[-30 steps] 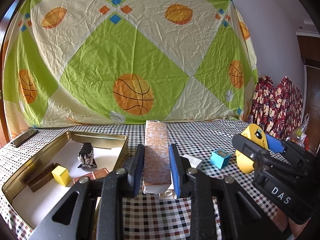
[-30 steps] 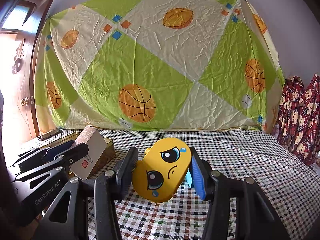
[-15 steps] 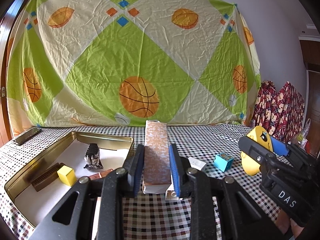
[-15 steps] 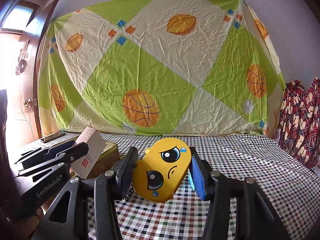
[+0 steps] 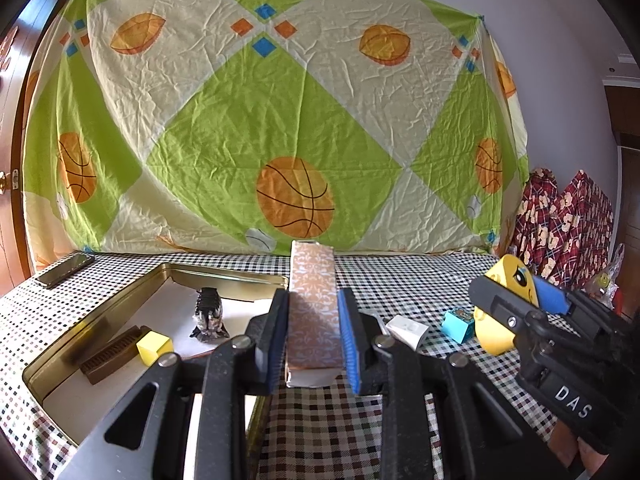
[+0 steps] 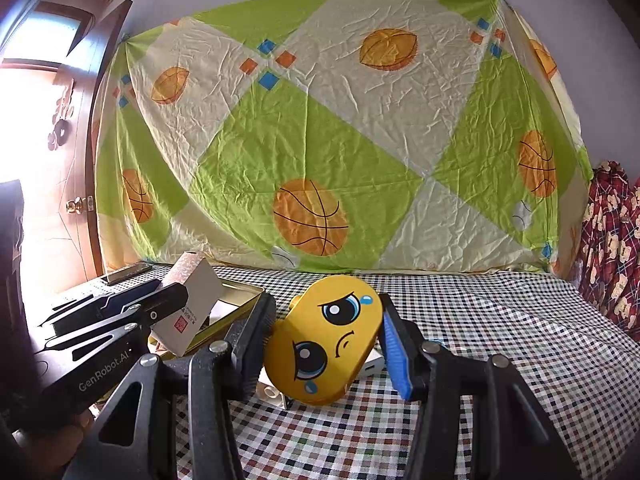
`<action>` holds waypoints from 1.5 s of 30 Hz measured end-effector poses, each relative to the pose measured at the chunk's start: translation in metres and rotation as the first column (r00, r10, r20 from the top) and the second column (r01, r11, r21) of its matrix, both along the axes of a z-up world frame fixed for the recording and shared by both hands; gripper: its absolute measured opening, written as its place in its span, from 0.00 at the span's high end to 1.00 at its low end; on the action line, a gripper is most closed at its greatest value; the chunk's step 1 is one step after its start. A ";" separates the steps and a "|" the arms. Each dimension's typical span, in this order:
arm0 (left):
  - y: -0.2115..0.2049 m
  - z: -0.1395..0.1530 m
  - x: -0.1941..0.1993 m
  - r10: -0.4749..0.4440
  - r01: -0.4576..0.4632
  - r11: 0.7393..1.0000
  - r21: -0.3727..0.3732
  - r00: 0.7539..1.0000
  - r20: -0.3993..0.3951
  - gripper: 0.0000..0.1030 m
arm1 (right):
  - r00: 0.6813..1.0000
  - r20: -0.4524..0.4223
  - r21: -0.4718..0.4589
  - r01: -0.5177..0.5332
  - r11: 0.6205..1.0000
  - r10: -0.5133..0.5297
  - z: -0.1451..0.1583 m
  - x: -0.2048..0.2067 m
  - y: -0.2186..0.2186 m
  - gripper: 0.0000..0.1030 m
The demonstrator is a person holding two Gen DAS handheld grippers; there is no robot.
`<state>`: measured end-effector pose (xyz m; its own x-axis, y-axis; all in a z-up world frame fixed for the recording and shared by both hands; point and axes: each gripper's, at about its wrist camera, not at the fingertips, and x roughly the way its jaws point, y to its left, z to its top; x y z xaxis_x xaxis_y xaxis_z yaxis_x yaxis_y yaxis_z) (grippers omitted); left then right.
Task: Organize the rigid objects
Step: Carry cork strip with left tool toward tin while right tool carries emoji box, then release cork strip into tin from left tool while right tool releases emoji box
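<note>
- Far left on the checkered tabletop (image 5: pixel 400 276), the gold tin (image 5: pixel 224 276) already holds a yellow cube (image 5: pixel 154 346), a brown bar (image 5: pixel 108 354) and a dark figurine (image 5: pixel 208 314).
- Left tongs (image 5: pixel 314 334) clamp a patterned box (image 5: pixel 314 308) just right of the tin, not yet placed; their body reads "GenRobot.AI".
- A white piece (image 5: pixel 406 330) and blue block (image 5: pixel 459 324) remain loose.
- Right tongs (image 6: pixel 326 340), marked "DAS", grip a yellow crying-face case (image 6: pixel 324 340) above the tabletop.
</note>
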<state>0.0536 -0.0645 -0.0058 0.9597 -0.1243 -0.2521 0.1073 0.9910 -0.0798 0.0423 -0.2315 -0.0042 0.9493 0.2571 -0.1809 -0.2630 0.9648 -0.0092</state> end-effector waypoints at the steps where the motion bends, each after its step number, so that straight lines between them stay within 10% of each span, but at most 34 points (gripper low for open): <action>1: 0.001 0.000 -0.001 0.001 -0.001 1.000 -0.002 1.000 0.001 0.77 | 1.000 0.000 -0.001 -0.006 1.000 0.006 0.000 0.000 0.002 0.48; 45: 0.069 0.001 -0.016 0.097 -0.096 0.994 -0.049 0.995 0.016 0.77 | 0.986 -0.015 -0.046 -0.169 0.985 0.169 -0.004 0.004 0.081 0.48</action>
